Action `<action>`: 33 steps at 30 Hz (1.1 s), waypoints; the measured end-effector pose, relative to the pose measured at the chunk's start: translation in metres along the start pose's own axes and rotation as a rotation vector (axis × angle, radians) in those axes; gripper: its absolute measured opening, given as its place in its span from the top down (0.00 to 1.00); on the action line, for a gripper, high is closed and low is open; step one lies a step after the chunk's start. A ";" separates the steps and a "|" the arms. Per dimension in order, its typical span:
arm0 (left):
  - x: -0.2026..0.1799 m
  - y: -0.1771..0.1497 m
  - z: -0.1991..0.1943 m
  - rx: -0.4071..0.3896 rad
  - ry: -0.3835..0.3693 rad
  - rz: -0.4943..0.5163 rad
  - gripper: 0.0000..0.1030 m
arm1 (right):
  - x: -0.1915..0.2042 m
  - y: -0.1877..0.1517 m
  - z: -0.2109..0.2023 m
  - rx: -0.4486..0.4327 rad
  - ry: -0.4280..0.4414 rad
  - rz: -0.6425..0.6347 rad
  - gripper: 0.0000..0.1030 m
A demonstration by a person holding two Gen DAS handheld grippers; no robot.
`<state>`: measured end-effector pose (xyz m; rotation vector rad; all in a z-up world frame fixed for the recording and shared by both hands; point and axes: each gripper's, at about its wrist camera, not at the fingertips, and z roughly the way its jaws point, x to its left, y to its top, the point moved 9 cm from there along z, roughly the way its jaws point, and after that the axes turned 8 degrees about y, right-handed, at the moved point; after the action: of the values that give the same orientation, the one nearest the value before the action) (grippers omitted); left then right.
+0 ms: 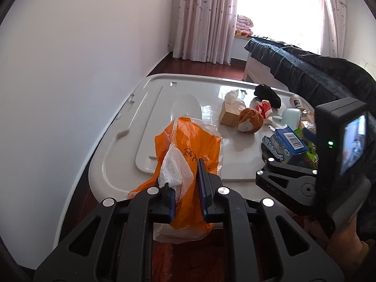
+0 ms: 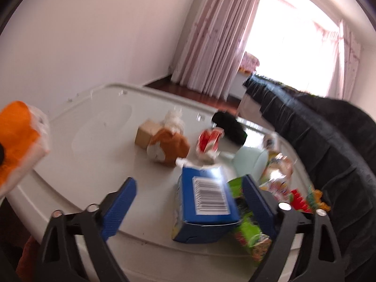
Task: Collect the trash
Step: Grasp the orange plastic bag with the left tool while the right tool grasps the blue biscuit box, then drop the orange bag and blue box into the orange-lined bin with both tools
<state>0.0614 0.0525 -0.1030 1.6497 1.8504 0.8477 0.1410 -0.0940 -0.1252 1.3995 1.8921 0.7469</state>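
My left gripper (image 1: 184, 176) is shut on an orange plastic bag (image 1: 188, 141) with a crumpled white tissue (image 1: 172, 166) at its mouth; the bag hangs over the near edge of the white plastic tabletop (image 1: 112, 159). In the right wrist view the bag (image 2: 16, 136) shows at the far left. My right gripper (image 2: 188, 179) is open around a blue carton with a barcode (image 2: 206, 199), which lies on the tabletop (image 2: 94, 129). The left pad (image 2: 119, 206) stands well clear of the carton; the right pad (image 2: 256, 202) is close beside it.
Further back lie a brown tissue box (image 2: 146, 135), an orange plush ball (image 2: 169, 146), a red-and-white wrapper (image 2: 209, 141), a black cloth lump (image 2: 230, 124) and a pale green mug (image 2: 249, 159). Green and colourful snack packets (image 2: 277, 178) crowd the right. A dark-covered sofa (image 2: 329, 141) borders the table.
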 end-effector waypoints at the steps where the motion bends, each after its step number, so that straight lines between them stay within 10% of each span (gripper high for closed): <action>1: -0.001 0.000 0.001 0.001 -0.002 -0.001 0.86 | -0.003 -0.002 0.003 0.009 -0.031 0.000 0.21; 10: -0.010 -0.001 -0.003 -0.002 -0.043 0.007 0.86 | -0.019 -0.001 0.034 0.109 -0.062 0.037 0.09; 12: -0.013 0.000 -0.006 -0.010 -0.050 0.009 0.86 | -0.017 -0.004 0.042 0.143 -0.028 0.043 0.22; 13: -0.014 0.000 -0.007 -0.012 -0.052 0.010 0.86 | -0.015 -0.010 0.050 0.182 0.011 0.060 0.45; 18: -0.019 0.001 -0.011 -0.018 -0.060 0.016 0.86 | -0.020 -0.011 0.048 0.169 0.079 0.151 0.49; 33: -0.033 -0.006 -0.061 -0.027 -0.124 0.029 0.86 | -0.025 -0.009 -0.104 0.070 0.167 0.159 0.48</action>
<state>0.0172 0.0129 -0.0675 1.6769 1.7281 0.7606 0.0593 -0.1270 -0.0637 1.5892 1.9654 0.9070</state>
